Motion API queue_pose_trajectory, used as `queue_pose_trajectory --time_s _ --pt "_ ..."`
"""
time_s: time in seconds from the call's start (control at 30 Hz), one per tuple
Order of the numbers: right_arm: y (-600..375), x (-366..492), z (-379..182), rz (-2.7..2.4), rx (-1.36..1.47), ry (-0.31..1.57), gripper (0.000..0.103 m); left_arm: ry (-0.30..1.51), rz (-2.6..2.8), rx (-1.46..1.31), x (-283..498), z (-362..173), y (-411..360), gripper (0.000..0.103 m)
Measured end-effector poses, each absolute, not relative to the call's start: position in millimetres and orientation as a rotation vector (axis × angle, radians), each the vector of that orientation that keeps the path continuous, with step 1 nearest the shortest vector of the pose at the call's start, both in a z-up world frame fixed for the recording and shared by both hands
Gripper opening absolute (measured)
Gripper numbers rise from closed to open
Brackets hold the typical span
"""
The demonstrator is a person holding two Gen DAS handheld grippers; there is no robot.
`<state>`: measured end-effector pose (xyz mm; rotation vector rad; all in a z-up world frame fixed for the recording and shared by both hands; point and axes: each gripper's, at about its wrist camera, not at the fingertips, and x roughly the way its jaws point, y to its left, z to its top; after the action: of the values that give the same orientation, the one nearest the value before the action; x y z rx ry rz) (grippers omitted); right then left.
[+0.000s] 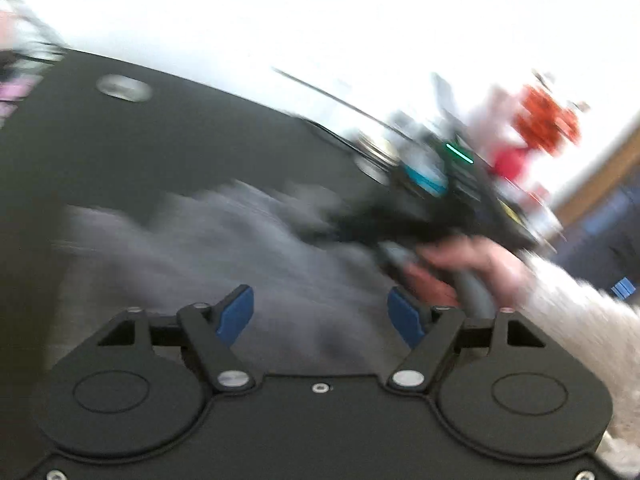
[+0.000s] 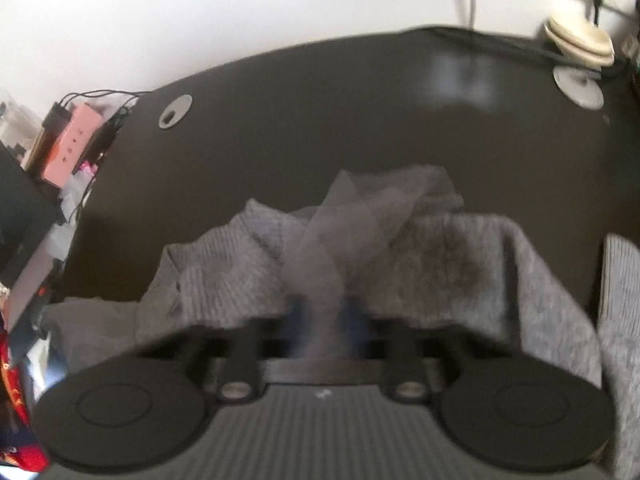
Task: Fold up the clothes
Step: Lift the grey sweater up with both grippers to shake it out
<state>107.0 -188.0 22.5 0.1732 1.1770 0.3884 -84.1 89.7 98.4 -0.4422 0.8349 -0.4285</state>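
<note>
Right gripper [image 2: 320, 316] jaws pinch grey garment [image 2: 248, 264] fold; left gripper [image 1: 320, 312] jaws wide, empty above it.

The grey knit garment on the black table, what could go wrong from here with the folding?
1. The right gripper pinches only a thin strip of the grey knit garment; it may slip free when pulled.
2. The left gripper is open over the cloth with nothing between its blue pads, so one side could drag and bunch.
3. The cream stacked discs near the black table edge could be struck by swinging fabric.
</note>
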Motion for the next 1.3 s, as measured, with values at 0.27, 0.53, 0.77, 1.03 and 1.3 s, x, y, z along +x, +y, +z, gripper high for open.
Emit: queue_pose_trajectory --time_s 0.27,0.53,0.77,1.03,1.3 --pt "-260.6 71.2 59.2 0.32 0.315 1.101 0.002 0.867 -0.182 -0.373 -57.0 91.4 148.9 0.08" --pt "-282.4 43.9 50.9 0.249 0.262 1.193 0.006 0.99 -0.238 -0.349 4.9 46.5 142.1 0.081" --pt "-269.8 53.9 83.5 0.321 0.038 1.016 0.044 1.045 -0.367 -0.313 8.7 35.6 117.8 0.076" --pt "-246.8 129.1 63.6 0.43 -0.143 1.013 0.073 1.078 -0.364 -0.391 1.6 22.4 121.9 0.067" --pt "-240.9 155.7 21.7 0.512 -0.172 1.189 0.018 1.08 -0.358 -0.301 -6.0 23.3 105.4 0.049"
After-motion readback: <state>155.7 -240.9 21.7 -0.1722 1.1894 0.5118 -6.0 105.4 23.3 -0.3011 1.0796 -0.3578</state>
